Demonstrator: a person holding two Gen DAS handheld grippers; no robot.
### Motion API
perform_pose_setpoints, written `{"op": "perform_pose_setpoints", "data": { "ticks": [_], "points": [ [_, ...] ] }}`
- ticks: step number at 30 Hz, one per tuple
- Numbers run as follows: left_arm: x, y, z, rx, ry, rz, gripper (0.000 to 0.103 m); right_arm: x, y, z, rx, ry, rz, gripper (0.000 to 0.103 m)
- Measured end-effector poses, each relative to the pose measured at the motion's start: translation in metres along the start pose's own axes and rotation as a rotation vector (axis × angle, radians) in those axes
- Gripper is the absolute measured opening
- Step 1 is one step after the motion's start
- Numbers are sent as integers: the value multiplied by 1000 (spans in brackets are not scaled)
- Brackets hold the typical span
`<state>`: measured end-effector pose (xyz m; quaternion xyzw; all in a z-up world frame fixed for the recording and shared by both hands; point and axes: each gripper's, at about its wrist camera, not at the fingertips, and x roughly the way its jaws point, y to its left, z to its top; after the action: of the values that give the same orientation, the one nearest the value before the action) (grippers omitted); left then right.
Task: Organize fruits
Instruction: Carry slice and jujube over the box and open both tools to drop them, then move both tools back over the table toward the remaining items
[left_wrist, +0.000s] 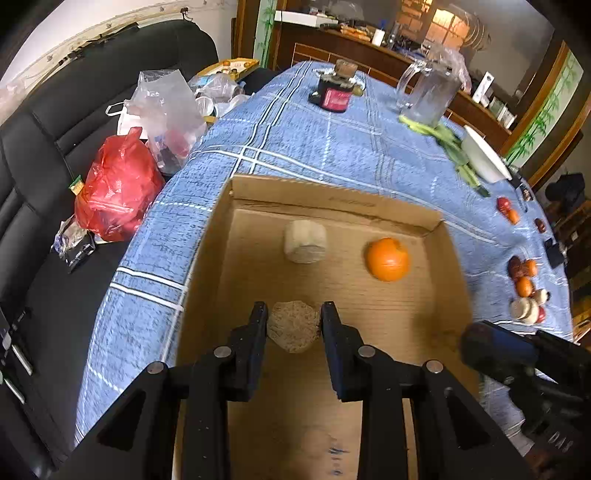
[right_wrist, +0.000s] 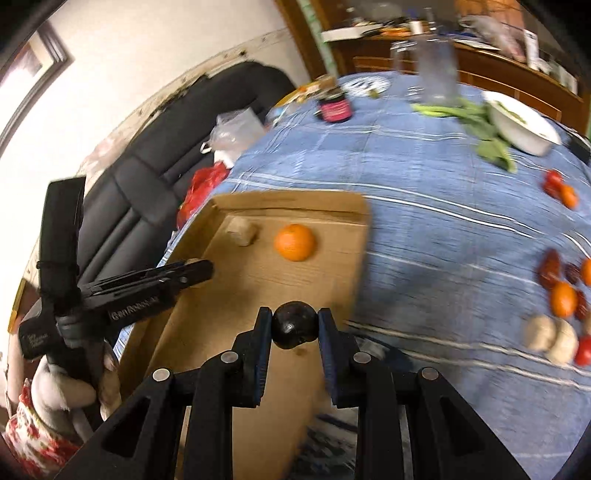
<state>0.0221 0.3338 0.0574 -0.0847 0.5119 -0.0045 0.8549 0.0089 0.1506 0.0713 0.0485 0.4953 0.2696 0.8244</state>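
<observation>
Surface (left_wrist: 332, 155) under blue checked cloth, black sofa (left_wrist: 55, 129) alongside with red bag (left_wrist: 118, 184) and clear bags.
Cardboard box (left_wrist: 332, 206) open on near part of surface; inside, near far wall, an orange (left_wrist: 388, 258) and a pale tan lump (left_wrist: 304, 242), apart from each other.
White bowl (right_wrist: 524, 125) and green leaves (right_wrist: 487, 144) at far right; clear jug (left_wrist: 430, 92) and dark jar (left_wrist: 336, 96) beyond.
Loose cluster of small orange, red and pale fruits (right_wrist: 561, 314) on cloth right of box.
Left tool (left_wrist: 294, 314) over box floor, clamped on rough beige lump (left_wrist: 293, 326).
Right tool (right_wrist: 294, 319) over box's right side, clamped on dark round fruit (right_wrist: 294, 325).
</observation>
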Motion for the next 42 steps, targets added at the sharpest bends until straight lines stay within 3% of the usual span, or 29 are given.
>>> {"op": "perform_pose_setpoints", "data": {
  "ticks": [9, 11, 13, 16, 28, 31, 35, 39, 42],
  "points": [
    [20, 17, 4, 2, 38, 8, 29, 51, 15, 6, -39, 69, -55, 28],
    [20, 15, 5, 12, 36, 3, 31, 57, 13, 7, -38, 77, -63, 28],
    [19, 14, 5, 15, 33, -1, 40, 60, 13, 8, -40, 80, -66, 28],
    [13, 13, 5, 12, 24, 3, 42, 63, 15, 9, -42, 87, -58, 29],
    [-32, 6, 1, -46, -58, 39, 49, 21, 21, 8, -43, 5, -13, 37],
    [-44, -4, 0, -50, -80, 25, 49, -3, 7, 3, 47, -33, 57, 46],
    [-57, -25, -3, -40, -102, 15, 49, -40, -16, -7, 180, -117, 189, 48],
    [-65, -55, -9, -27, -109, -3, 49, -72, -48, -19, 308, -133, 330, 50],
    [-68, -84, -16, -9, -113, -19, 49, -95, -89, -35, 463, -138, 453, 58]
  ]
}}
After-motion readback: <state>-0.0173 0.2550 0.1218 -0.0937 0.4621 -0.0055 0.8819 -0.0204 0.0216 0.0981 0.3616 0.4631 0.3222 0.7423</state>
